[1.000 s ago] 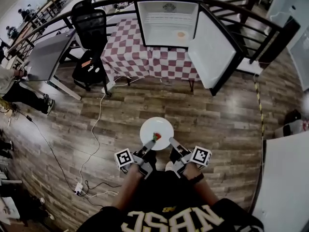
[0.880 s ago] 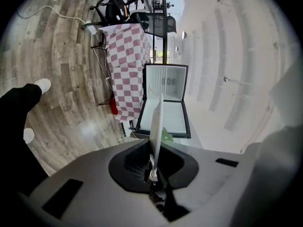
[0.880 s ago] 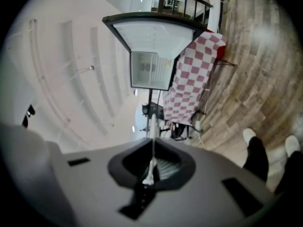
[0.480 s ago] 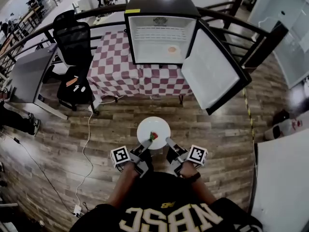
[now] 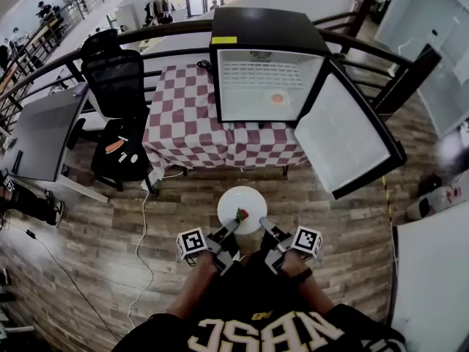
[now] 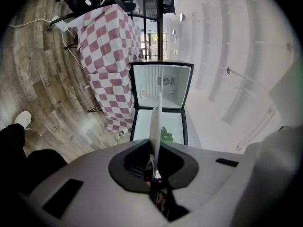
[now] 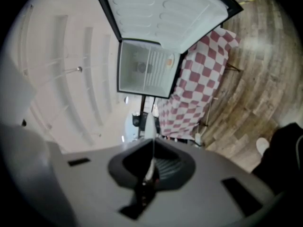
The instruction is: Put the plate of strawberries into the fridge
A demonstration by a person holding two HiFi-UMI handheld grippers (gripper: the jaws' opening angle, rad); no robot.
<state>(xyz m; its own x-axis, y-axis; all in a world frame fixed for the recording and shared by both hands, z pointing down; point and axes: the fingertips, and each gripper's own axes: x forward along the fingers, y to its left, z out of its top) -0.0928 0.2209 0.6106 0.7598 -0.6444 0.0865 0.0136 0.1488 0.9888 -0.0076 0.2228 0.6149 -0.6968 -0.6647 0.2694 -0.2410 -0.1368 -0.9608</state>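
Nearest to us, our forearms reach out from our black shirt, each hand carrying a set of tongs with a marker cube. The left tongs (image 5: 234,226) are pinched almost closed on the near left rim of the white plate (image 5: 240,196). The right tongs (image 5: 261,222) are pinched the same way on its near right rim. In each gripper view the plate's edge runs as a thin pale blade straight between the jaws. We hold the plate roughly level between the two tongs, in the air just ahead of our body, well apart from the fridge. A strawberry (image 5: 241,214), red with a green cap, lies on the near part of the plate, close to the tip of the left tongs.

Below and beyond the plate lies the plank floor (image 5: 352,226), with a white cable (image 5: 141,229) trailing across it on our left. Farther on stands a desk (image 5: 187,123) draped in a red-and-white checked cloth. On it sits the black fridge (image 5: 267,31), its door (image 5: 344,141) swung wide to the right. The white inside holds a wire shelf and a small orange thing (image 5: 276,98). Left of the desk is a black office chair (image 5: 117,72), and a dark railing (image 5: 168,28) runs behind.
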